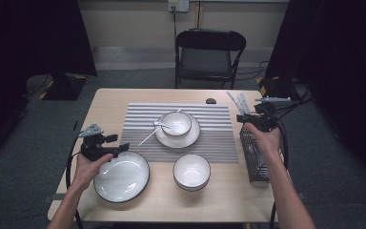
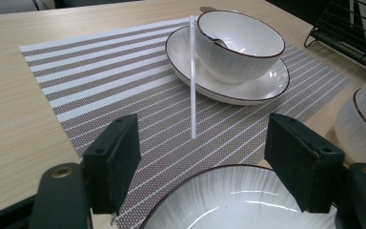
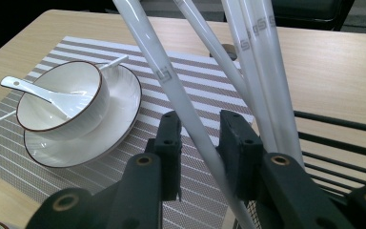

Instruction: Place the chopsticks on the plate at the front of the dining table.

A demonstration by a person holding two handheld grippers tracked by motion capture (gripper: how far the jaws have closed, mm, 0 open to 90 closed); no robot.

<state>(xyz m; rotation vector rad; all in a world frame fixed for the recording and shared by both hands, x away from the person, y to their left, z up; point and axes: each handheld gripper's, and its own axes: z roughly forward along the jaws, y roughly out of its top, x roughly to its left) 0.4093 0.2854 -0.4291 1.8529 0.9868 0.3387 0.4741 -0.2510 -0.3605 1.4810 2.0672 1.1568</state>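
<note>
In the right gripper view the right claw (image 3: 198,157) sat at the bottom centre of the frame, its jaws narrowed around one white chopstick (image 3: 171,90) with a little slack on either side; I could not tell whether the pads were already gripping it. That chopstick's long axis ran steeply from between the jaws up to the upper left of the frame, so a lift along that line looked like the natural move. Its neighbours (image 3: 257,62) leaned just right of it, standing in the black wire rack (image 3: 343,138). Farther left lay the bowl with a spoon (image 3: 62,100) on its saucer. In the high view the left claw (image 1: 106,143) stood wide open over the big plate (image 1: 122,177) at lower left of the desk (image 1: 228,200)
</note>
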